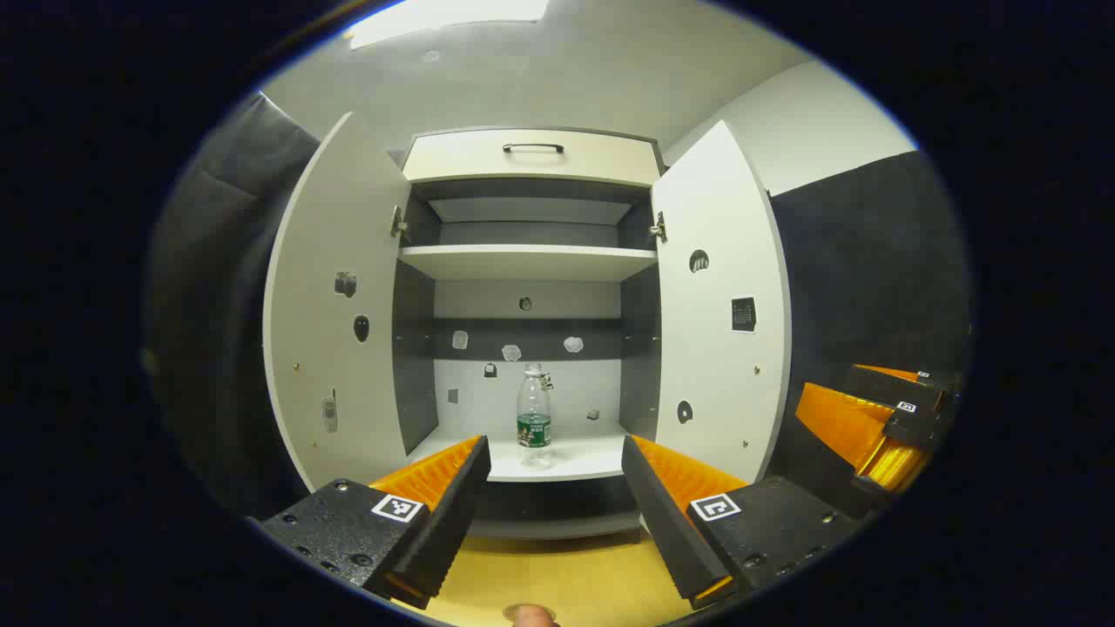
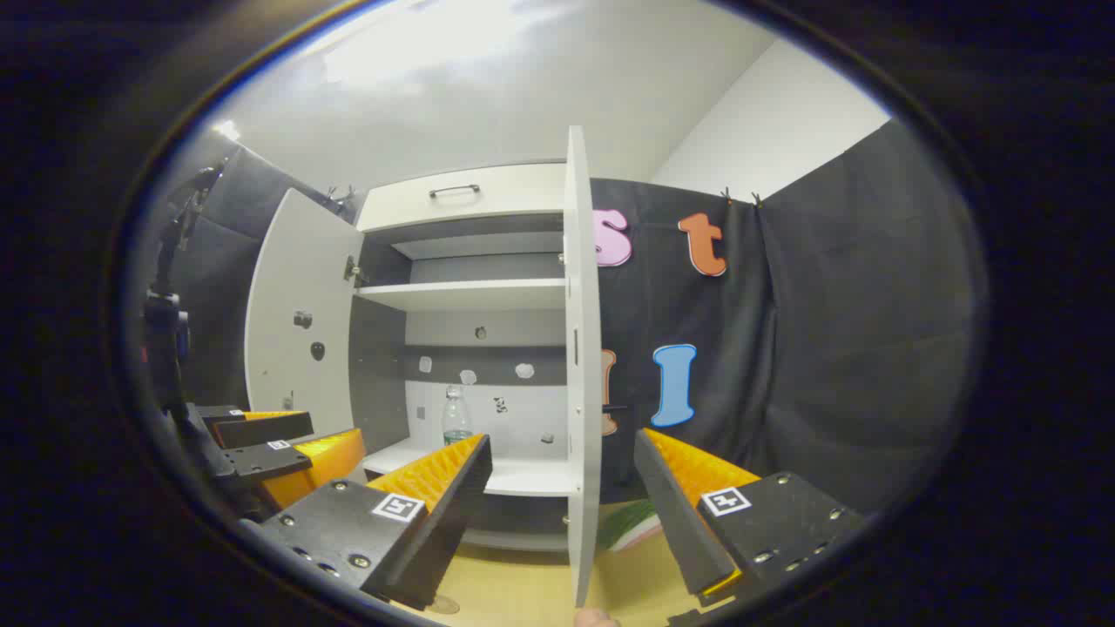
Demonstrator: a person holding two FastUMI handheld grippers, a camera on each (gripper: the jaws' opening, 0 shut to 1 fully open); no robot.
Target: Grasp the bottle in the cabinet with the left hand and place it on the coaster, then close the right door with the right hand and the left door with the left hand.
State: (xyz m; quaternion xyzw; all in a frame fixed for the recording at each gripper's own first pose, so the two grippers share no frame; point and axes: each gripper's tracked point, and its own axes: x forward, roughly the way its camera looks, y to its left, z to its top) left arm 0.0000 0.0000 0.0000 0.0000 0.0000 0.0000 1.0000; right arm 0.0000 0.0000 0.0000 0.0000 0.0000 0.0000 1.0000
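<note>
A clear water bottle [image 1: 534,418] with a green label stands upright on the bottom shelf of the open white cabinet [image 1: 528,261]. My left gripper [image 1: 555,448] is open in front of the cabinet, short of the shelf, with the bottle showing between its fingers. In the right gripper view the bottle [image 2: 455,416] peeks over my left finger [image 2: 435,479]. My right gripper [image 2: 562,437] is open, and the right door [image 2: 582,348] stands edge-on between its fingers. The left door [image 1: 335,305] is swung wide. A round brown coaster [image 1: 529,611] lies on the wooden table at the bottom edge.
The right gripper [image 1: 884,414] hangs to the right of the right door [image 1: 721,305]. The left gripper [image 2: 261,435] sits low at the left. A drawer with a black handle [image 1: 532,148] tops the cabinet. Something green and white [image 2: 631,522] lies behind the right door.
</note>
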